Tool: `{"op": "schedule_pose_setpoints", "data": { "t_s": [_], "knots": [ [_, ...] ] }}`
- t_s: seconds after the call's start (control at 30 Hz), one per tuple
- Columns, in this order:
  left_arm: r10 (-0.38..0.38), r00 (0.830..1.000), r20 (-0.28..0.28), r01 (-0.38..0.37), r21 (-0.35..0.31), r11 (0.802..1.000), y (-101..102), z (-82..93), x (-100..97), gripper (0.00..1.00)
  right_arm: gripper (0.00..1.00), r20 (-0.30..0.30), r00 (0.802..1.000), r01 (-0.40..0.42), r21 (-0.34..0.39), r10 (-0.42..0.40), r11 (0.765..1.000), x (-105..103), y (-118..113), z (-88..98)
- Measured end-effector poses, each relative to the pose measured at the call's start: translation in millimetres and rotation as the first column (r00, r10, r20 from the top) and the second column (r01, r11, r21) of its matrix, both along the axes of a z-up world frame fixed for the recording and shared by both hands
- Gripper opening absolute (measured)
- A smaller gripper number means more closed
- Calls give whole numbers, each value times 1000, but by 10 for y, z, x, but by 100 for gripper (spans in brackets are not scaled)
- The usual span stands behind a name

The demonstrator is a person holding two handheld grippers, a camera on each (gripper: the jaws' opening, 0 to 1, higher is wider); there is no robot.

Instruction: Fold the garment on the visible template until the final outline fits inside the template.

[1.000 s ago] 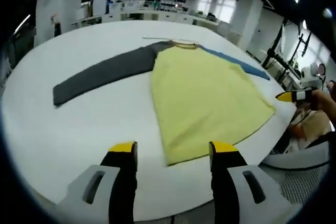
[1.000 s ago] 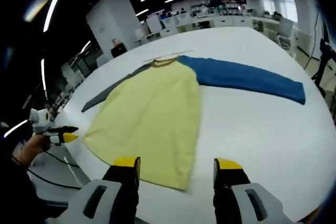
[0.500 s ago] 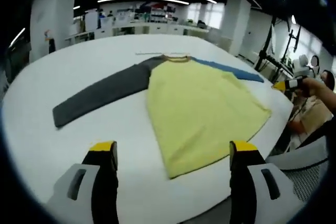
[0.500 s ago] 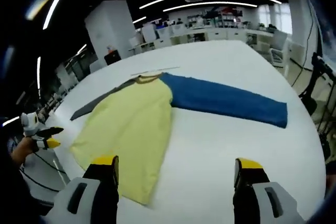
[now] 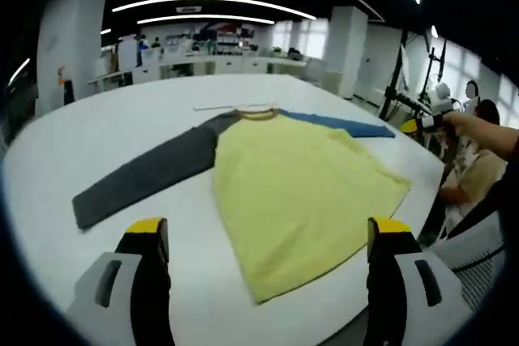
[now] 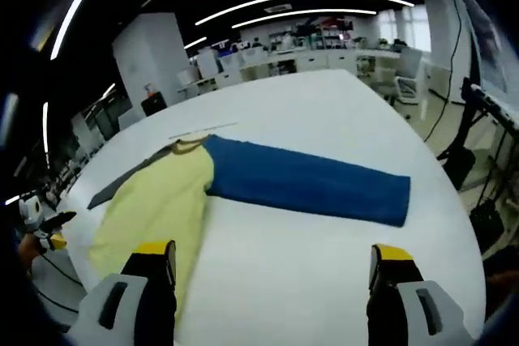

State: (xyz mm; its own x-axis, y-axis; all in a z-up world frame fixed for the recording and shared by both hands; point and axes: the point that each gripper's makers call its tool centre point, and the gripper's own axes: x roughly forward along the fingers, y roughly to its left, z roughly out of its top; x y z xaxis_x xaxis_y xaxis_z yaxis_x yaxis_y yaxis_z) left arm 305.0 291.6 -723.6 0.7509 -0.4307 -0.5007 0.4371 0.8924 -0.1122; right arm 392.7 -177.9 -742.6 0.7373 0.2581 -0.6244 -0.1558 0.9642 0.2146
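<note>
A long-sleeved shirt lies flat on the white table (image 5: 97,119), its yellow body (image 5: 300,184) toward me, a grey sleeve (image 5: 150,172) spread left and a blue sleeve (image 5: 340,124) spread right. In the right gripper view the blue sleeve (image 6: 312,184) stretches across the middle, with the yellow body (image 6: 154,204) at its left. My left gripper (image 5: 268,237) hangs open above the table's near edge, in front of the shirt's hem. My right gripper (image 6: 272,261) is open over bare table in front of the blue sleeve. The right gripper (image 5: 426,121) also shows at the far right of the left gripper view.
A thin pale strip (image 5: 223,106) lies on the table just beyond the collar. A person sits at the table's right edge (image 5: 474,176). Desks and shelving (image 6: 324,46) line the back of the room, and stands with cables (image 6: 478,111) rise at the right.
Both grippers' jaws have spread wider. The right gripper view has swung right, from the yellow hem to the blue sleeve. The shirt has not moved.
</note>
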Motion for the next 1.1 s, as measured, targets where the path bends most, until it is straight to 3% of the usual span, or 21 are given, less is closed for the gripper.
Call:
{"op": "schedule_pose_setpoints", "data": {
  "t_s": [0.23,0.4,0.53,0.67,0.93,1.1],
  "knots": [
    [-13,1000,14,13,-3,1000,-27,32,37,99,93,2,996,85,-58,-85,995,196,-404,-114],
    [-17,999,39,17,-7,1000,-40,72,55,99,78,-11,989,145,-91,-147,985,249,-617,-197],
    [1,996,89,0,-13,1000,-24,140,108,97,68,-43,985,163,-107,-168,981,271,-732,-331],
    [9,995,101,-6,-31,1000,-39,164,129,96,56,-58,978,193,-107,-200,975,298,-834,-438],
    [1,996,86,0,-12,1000,-59,142,137,96,35,-65,963,254,-110,-262,961,311,-954,-491],
    [-3,997,82,2,14,1000,-47,122,145,95,22,-66,957,270,-160,-283,950,315,-1040,-505]
  ]
}}
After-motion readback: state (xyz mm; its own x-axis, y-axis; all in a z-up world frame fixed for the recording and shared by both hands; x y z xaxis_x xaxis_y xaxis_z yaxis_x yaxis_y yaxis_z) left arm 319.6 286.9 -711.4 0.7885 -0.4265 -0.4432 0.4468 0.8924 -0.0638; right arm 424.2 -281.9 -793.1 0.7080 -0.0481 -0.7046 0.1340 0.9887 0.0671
